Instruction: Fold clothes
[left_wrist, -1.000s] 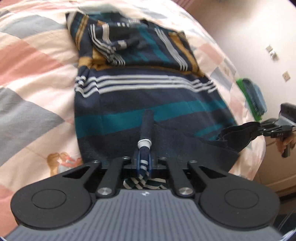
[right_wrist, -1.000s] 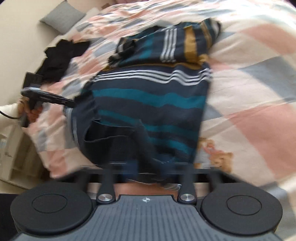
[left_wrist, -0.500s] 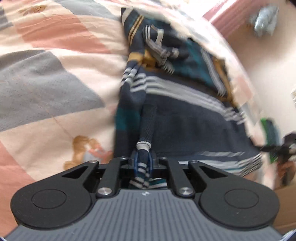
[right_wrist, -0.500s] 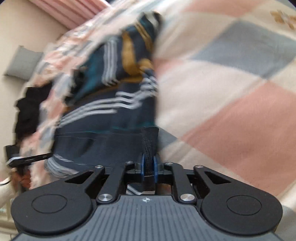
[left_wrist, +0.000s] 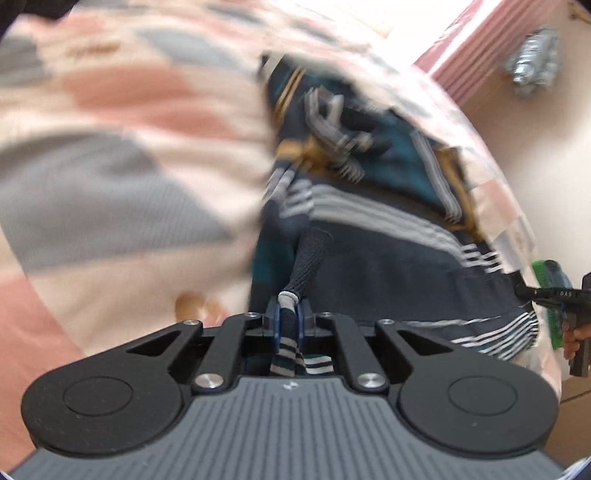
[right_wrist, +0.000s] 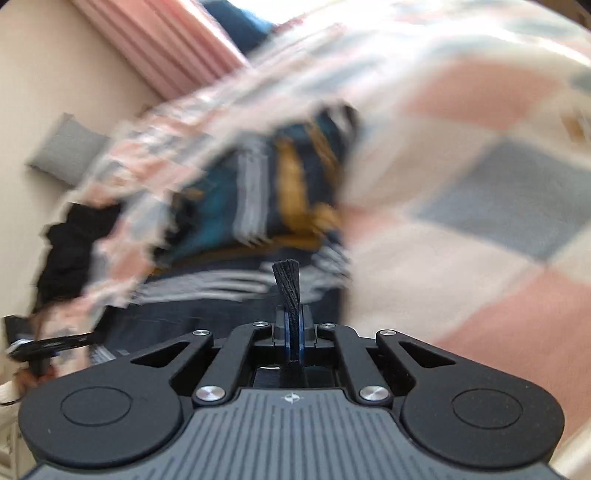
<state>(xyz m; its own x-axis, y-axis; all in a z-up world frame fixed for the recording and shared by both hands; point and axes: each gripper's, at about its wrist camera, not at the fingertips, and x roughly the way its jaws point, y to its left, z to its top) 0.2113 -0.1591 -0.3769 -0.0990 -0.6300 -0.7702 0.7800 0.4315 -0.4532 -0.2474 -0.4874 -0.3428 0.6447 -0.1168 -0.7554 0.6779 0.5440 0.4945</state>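
A dark navy striped sweater (left_wrist: 369, 236) with teal, white and mustard bands lies on the bed; it also shows in the right wrist view (right_wrist: 258, 206), blurred. My left gripper (left_wrist: 287, 321) is shut on the sweater's near left hem corner. My right gripper (right_wrist: 293, 325) is shut on the near right hem corner, a dark fold standing up between its fingers. The hem is lifted and carried over the sweater's body. The right gripper also shows at the right edge of the left wrist view (left_wrist: 554, 295).
The bed has a pink, grey and cream patchwork cover (left_wrist: 110, 184). A black garment (right_wrist: 70, 254) lies at the bed's left side. A grey pillow (right_wrist: 62, 147) leans on the wall. Pink curtains (right_wrist: 166, 48) hang beyond. A green and blue item (left_wrist: 550, 280) sits beside the bed.
Both grippers have lifted the hem and carried it forward towards the sweater's collar end. The views have swung upward and blurred with the motion.
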